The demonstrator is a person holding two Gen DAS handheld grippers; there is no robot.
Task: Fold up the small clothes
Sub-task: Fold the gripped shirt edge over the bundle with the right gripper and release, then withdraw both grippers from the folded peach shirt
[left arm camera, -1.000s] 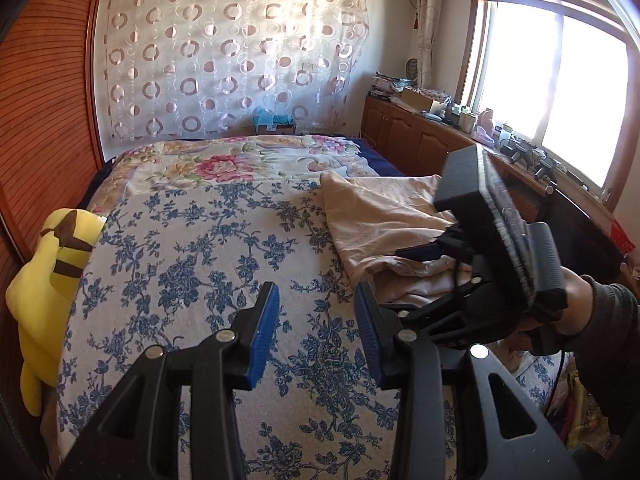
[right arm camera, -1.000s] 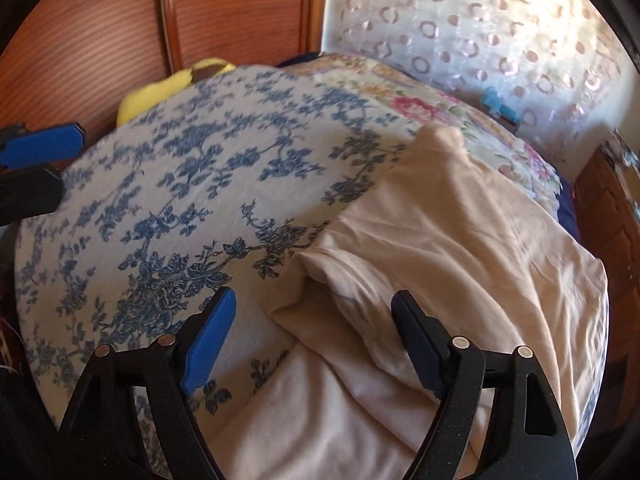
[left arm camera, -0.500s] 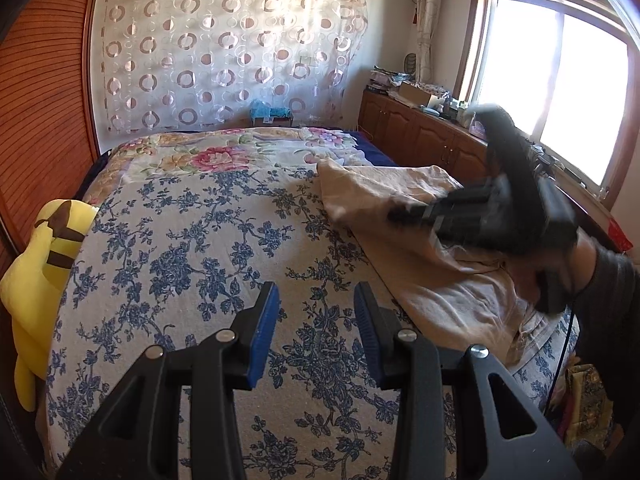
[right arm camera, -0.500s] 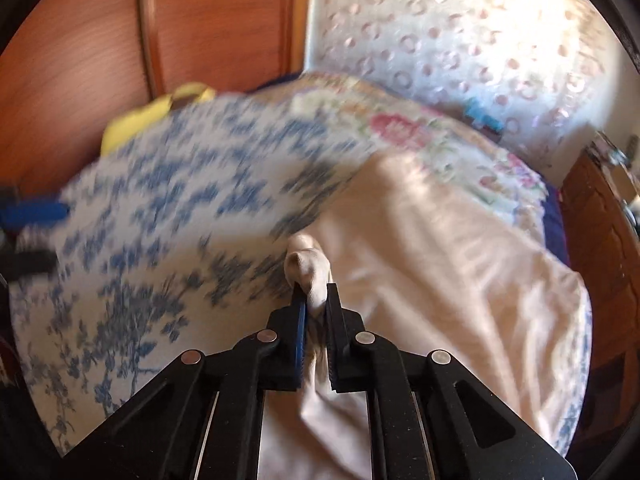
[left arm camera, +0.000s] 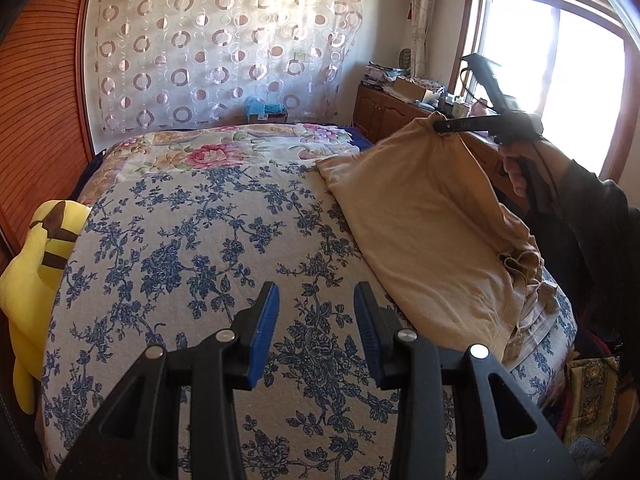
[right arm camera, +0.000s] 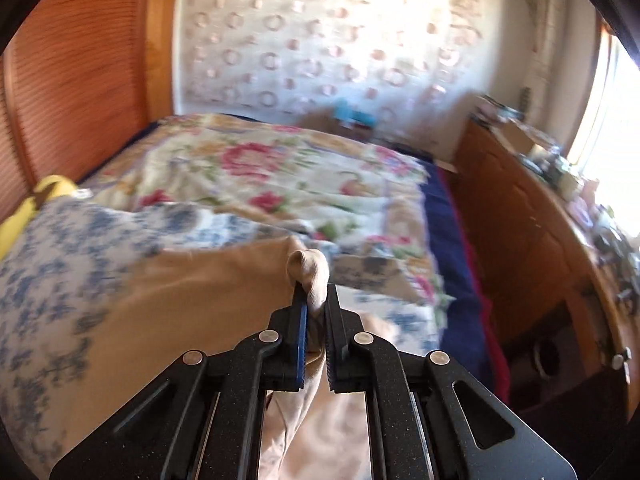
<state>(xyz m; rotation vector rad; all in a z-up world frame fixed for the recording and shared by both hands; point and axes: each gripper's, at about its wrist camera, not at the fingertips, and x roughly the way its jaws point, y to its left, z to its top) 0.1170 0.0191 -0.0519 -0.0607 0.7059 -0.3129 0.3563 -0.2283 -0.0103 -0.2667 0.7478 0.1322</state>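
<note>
A beige garment (left arm camera: 432, 232) lies on the right side of the bed, one corner lifted high. My right gripper (left arm camera: 440, 125) is shut on that corner and holds it up near the window; in the right wrist view the gripper (right arm camera: 316, 304) pinches a bunched fold of the beige garment (right arm camera: 308, 270). My left gripper (left arm camera: 316, 312) is open and empty, hovering over the blue floral bedspread (left arm camera: 192, 248) to the left of the garment.
A yellow plush toy (left arm camera: 36, 280) lies at the bed's left edge by the wooden wall panel (left arm camera: 36, 112). A wooden sideboard (left arm camera: 400, 108) with clutter stands under the window on the right. A pink floral quilt (left arm camera: 224, 152) covers the far end.
My right gripper closed on the garment's fold and lifted it up and toward the far right. My left gripper stayed open in place.
</note>
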